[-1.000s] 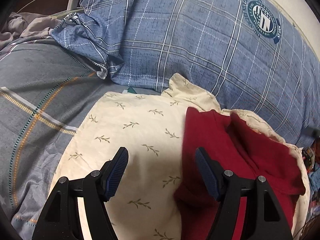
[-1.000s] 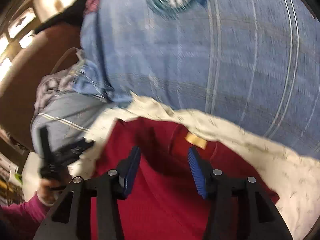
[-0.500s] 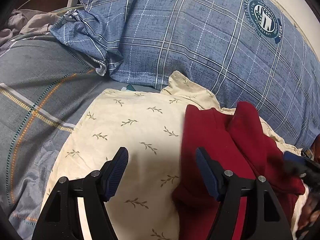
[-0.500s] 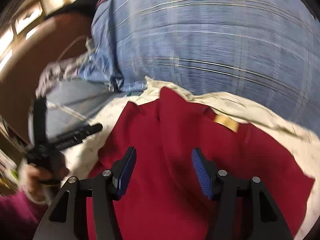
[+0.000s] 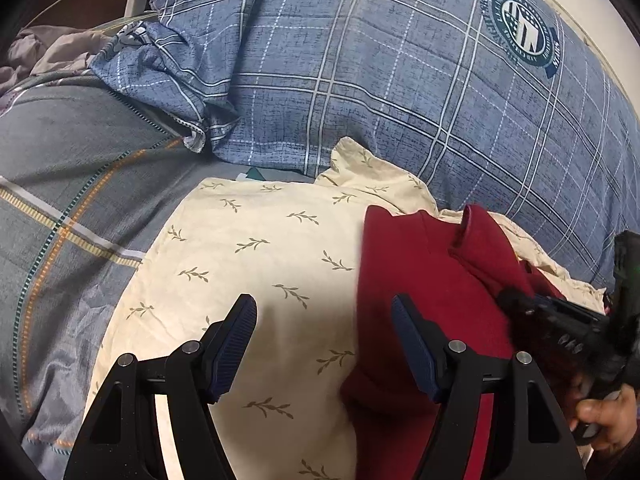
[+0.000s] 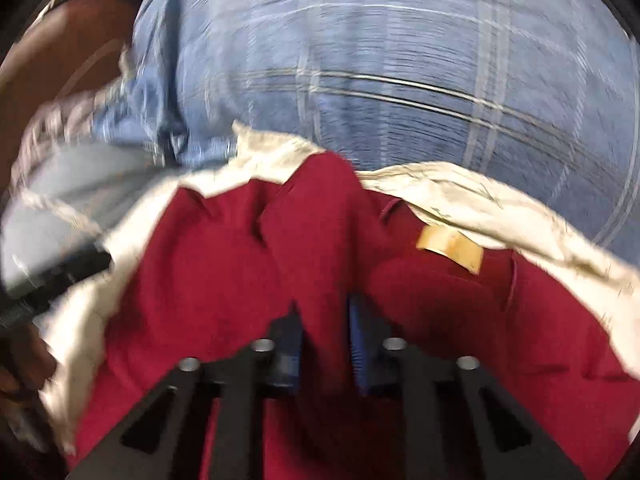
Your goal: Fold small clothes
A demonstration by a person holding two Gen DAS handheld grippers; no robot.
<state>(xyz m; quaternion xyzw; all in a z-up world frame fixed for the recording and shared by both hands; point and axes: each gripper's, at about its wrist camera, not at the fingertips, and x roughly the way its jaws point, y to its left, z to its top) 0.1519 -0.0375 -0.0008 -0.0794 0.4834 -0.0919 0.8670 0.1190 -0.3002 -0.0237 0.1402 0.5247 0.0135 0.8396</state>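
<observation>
A dark red garment (image 5: 420,264) lies crumpled on a cream leaf-print cloth (image 5: 260,248) spread over the bed. My left gripper (image 5: 323,308) hangs open above the red garment's left edge, one finger over the cream cloth, nothing between its pads. In the right wrist view the red garment (image 6: 224,264) bunches into a raised fold. My right gripper (image 6: 324,320) is closing its jaws on that fold, and the blue pads press it from both sides. A tan label (image 6: 450,246) shows inside the neckline to the right.
A big blue plaid pillow (image 5: 380,80) with a round badge rises right behind the cloths. Grey striped bedding (image 5: 80,180) lies to the left, a white charger and cable (image 5: 136,0) at the far left. A hand (image 5: 600,412) holds the right gripper at the lower right.
My right gripper has come down onto the red garment and its jaws have gone from wide apart to pinching a raised fold. The left gripper has stayed where it was, still open.
</observation>
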